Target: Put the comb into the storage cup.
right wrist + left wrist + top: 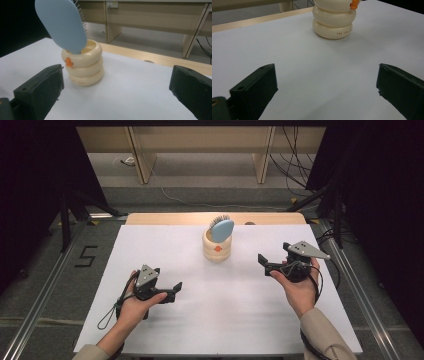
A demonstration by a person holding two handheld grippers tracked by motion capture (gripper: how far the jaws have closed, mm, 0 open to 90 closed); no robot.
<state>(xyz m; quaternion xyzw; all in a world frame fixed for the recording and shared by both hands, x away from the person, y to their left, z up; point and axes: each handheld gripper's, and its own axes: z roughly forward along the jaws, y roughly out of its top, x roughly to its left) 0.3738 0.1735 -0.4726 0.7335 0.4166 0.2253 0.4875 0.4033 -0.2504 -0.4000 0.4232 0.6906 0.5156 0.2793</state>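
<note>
Both hand-held grippers sit low over the near half of the white desk (165,330), each gripped in a hand. On the person's left, the left hand-held gripper (172,289) has its jaws spread wide with nothing between them; in its own view the black jaws frame bare desk. Across from it, the right hand-held gripper (264,264) is just as wide and equally empty. Beyond them, well apart from either and roughly midway between, stands a cream holder (217,247) shaped like three stacked rings, upright near the far edge, with a small orange mark on its side. Inside it stands a blue hairbrush (222,228), handle down, its oval head leaning out above the rim with the bristles turned away.
</note>
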